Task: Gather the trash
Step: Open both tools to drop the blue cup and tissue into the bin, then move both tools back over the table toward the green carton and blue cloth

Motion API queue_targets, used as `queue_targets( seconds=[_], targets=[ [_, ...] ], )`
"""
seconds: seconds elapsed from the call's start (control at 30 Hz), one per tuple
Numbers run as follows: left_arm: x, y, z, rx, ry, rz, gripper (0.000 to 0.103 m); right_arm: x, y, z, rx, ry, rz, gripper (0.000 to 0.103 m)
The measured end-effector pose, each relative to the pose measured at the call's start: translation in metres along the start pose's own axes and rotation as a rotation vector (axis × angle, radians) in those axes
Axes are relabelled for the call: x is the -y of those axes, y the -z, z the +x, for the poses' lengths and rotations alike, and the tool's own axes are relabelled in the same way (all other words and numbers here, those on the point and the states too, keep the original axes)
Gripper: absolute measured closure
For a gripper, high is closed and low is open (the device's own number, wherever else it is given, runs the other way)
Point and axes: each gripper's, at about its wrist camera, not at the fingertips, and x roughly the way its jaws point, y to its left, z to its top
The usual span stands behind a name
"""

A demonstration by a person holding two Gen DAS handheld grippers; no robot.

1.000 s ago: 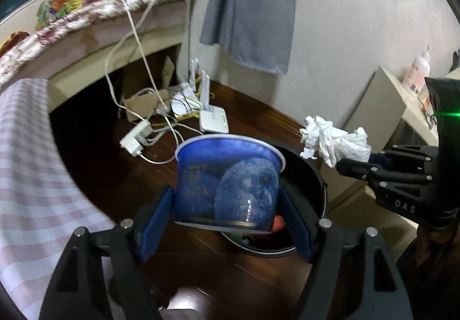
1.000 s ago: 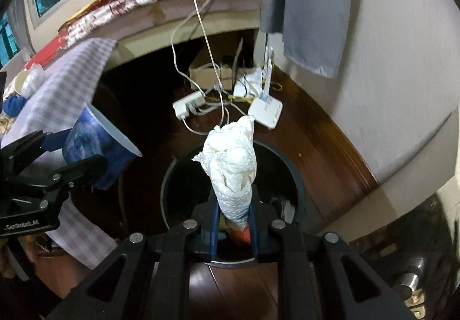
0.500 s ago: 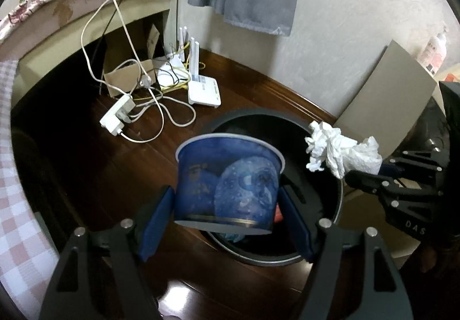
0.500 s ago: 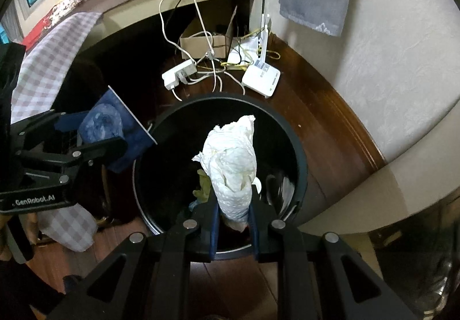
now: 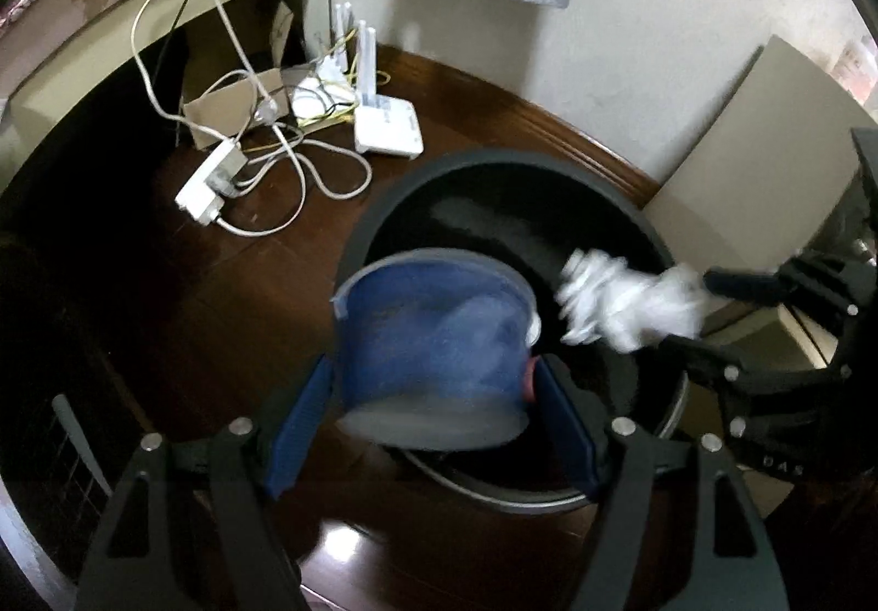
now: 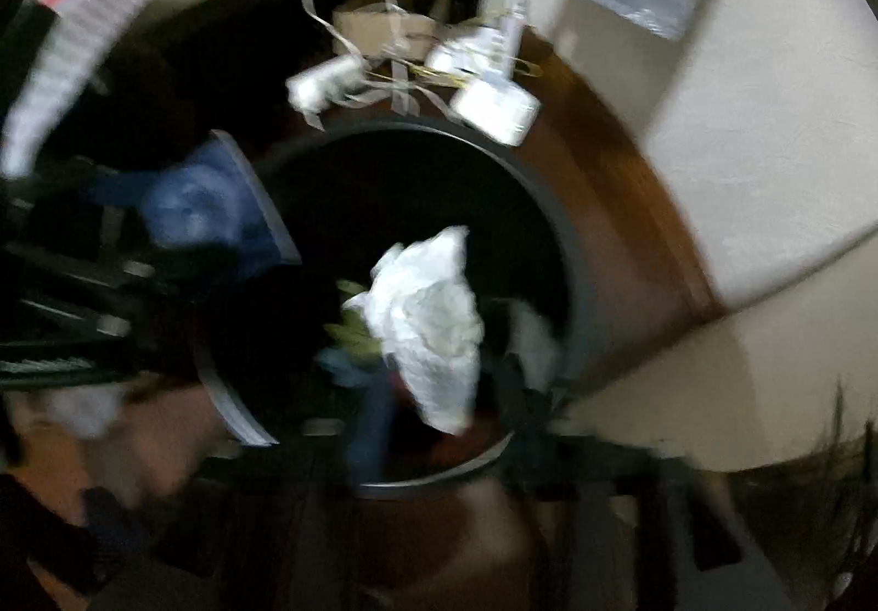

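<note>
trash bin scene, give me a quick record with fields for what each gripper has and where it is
left gripper: blue cup between its fingers, over the near rim
right gripper: crumpled white tissue, above the opening
bin: black, round, open, some trash inside
floor: dark wood; white router and power strip beyond the bin
image quality: motion blur, worse in the right wrist view
</note>
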Motion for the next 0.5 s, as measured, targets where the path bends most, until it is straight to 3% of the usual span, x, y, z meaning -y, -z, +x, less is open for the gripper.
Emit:
queue_targets(
  seconds=[0.07, 0.1, 0.17, 0.5],
  targets=[
    [-0.004, 0.003, -0.005, 0.007, -0.027, -0.018, 0.009, 0.002, 0.000, -0.001, 0.012, 0.020, -0.001, 0.042],
    [-0.006, 0.004, -0.008, 0.018, -0.045, -0.026, 0.007, 0.004, -0.001, -0.001, 0.014, 0.022, 0.000, 0.038],
    [-0.010, 0.007, -0.012, 0.030, -0.059, -0.042, 0.006, 0.007, -0.001, -0.001, 0.014, 0.014, 0.014, 0.034],
    [-0.013, 0.019, -0.040, 0.075, -0.100, -0.064, 0.004, 0.013, -0.003, -0.014, 0.034, 0.002, 0.079, 0.034]
  ],
)
